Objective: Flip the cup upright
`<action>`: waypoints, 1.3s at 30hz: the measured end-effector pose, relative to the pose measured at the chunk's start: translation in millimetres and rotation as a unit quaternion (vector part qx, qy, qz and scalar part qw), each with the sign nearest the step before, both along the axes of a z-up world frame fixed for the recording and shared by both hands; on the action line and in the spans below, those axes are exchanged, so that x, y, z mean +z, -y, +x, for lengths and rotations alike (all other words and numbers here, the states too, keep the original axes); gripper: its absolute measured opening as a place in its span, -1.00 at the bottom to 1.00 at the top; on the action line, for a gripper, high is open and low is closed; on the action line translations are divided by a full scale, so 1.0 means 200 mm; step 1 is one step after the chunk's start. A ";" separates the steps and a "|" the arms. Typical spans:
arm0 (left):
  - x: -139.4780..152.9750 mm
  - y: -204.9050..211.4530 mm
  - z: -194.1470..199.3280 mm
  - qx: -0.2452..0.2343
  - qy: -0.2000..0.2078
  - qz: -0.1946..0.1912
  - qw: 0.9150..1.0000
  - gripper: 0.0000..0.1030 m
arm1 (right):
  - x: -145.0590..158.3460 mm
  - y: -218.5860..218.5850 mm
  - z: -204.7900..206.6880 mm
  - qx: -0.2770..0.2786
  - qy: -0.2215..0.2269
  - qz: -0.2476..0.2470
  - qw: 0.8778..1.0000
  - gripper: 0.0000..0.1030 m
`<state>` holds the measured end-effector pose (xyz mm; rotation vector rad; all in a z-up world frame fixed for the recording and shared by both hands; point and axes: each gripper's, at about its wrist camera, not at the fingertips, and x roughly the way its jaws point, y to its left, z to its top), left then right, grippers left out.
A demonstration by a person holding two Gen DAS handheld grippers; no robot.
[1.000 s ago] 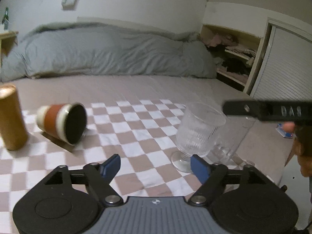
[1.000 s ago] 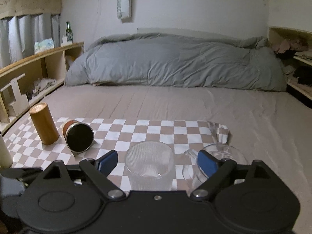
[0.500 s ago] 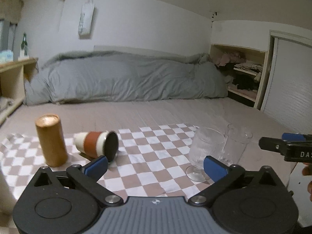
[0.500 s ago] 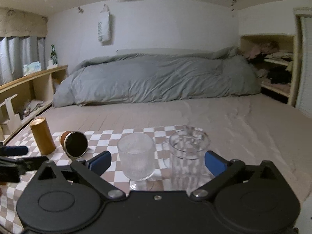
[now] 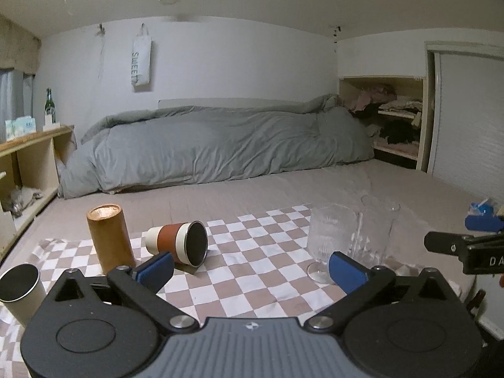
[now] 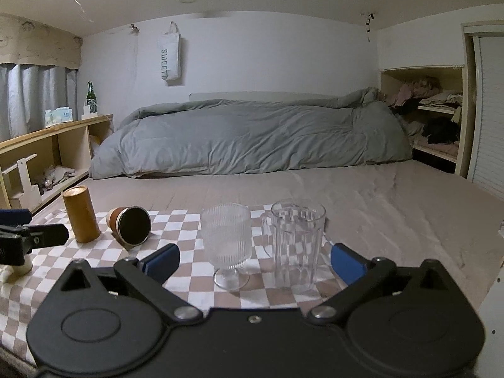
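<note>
Terracotta-and-cream, the cup (image 5: pixel 176 243) lies on its side on the checkered cloth (image 5: pixel 239 271), dark mouth facing the cameras, beside a tan cylinder (image 5: pixel 108 239). Both the left gripper (image 5: pixel 250 266) and right gripper (image 6: pixel 255 261) gape, holding nothing. Only the left view shows an upright cream tumbler (image 5: pixel 20 293); the right shows the ribbed goblet (image 6: pixel 226 242) and clear pitcher (image 6: pixel 297 245) plainly.

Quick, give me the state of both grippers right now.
Left gripper: open, holding nothing.
Right gripper: open, holding nothing.

On the checkered cloth (image 5: pixel 239 286), the tipped cup (image 5: pixel 178 243) lies between the cylinder (image 5: pixel 110 239) and the stemmed glass (image 5: pixel 330 239).
</note>
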<state>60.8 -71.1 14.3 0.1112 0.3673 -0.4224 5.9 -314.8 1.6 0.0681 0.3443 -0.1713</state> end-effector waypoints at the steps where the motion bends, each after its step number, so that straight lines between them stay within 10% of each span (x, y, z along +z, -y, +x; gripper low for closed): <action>1: -0.01 0.00 -0.01 0.001 0.003 0.005 1.000 1.00 | 0.00 -0.01 -0.01 0.001 0.000 0.000 1.000 1.00; 39: -0.07 -0.11 -0.11 0.048 -0.008 0.013 0.999 1.00 | -0.07 -0.16 -0.12 0.016 -0.005 -0.013 1.000 1.00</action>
